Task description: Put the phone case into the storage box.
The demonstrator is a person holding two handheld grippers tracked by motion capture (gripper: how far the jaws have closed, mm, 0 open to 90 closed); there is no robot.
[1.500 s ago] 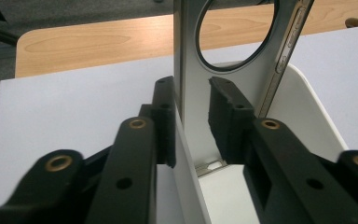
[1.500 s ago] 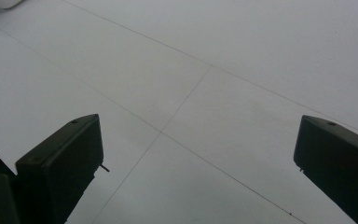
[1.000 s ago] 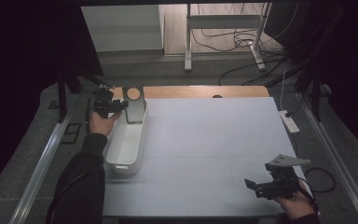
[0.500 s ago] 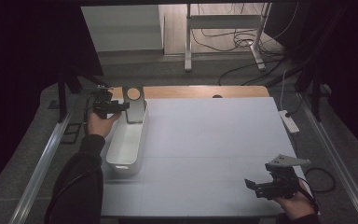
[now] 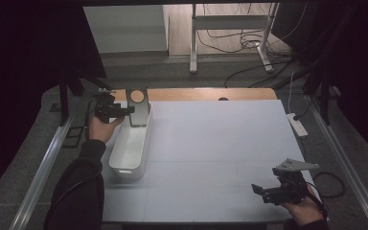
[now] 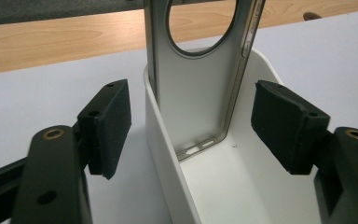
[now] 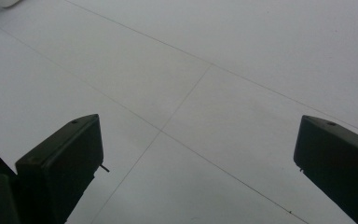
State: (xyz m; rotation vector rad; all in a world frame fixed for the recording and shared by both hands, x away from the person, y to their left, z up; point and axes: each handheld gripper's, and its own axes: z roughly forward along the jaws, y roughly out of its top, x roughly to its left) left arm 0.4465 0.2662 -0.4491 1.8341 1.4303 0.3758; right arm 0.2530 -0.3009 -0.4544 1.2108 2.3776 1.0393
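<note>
A grey metal phone-style case (image 5: pixel 137 108) with a round hole stands upright at the far end of a long white bin (image 5: pixel 124 165). In the left gripper view the case (image 6: pixel 200 93) leans against the bin's wall (image 6: pixel 163 140). My left gripper (image 5: pixel 130 111) sits level at that end; its jaws have just been opening. Its pads (image 6: pixel 107 123) stand on either side of the case, apart from it, so the left gripper (image 6: pixel 196 123) is open. My right gripper (image 5: pixel 258 190) rests near the table's front right corner. Seen in its own view, the right gripper (image 7: pixel 196 154) is open over bare white surface.
The white table mat (image 5: pixel 220 143) spreads between the two hands. A wooden strip (image 5: pixel 196 93) runs along its far edge. A white power strip (image 5: pixel 295 123) lies off the right side, and metal rails (image 5: pixel 48 163) flank the table.
The left gripper's jaws have spread a little beside the upright case. Both hands keep their places.
</note>
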